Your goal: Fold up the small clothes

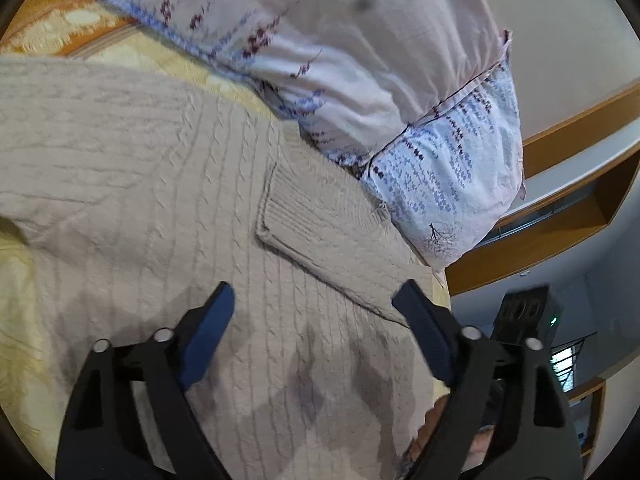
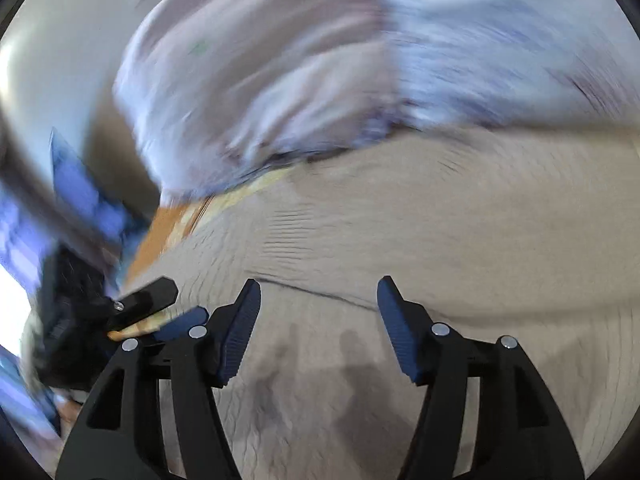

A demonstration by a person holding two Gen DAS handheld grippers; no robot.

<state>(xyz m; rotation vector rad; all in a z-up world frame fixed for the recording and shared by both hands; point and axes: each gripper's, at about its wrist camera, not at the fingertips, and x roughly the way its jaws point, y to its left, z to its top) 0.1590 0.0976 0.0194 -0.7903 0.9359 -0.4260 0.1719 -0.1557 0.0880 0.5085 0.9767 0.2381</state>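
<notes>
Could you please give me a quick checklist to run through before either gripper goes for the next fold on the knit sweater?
1. Left gripper open and free of cloth: ok.
2. Right gripper open and free of cloth: ok.
3. Beige cable-knit sweater lying spread on the yellow bedspread: ok.
4. Ribbed cuff of the folded-in sleeve lying flat on the body: ok.
5. Floral pillow kept off the sweater: not ok, its corner sits against the sweater's edge.
6. Right wrist view sharp enough to pick a grasp point: not ok, heavy motion blur.
</notes>
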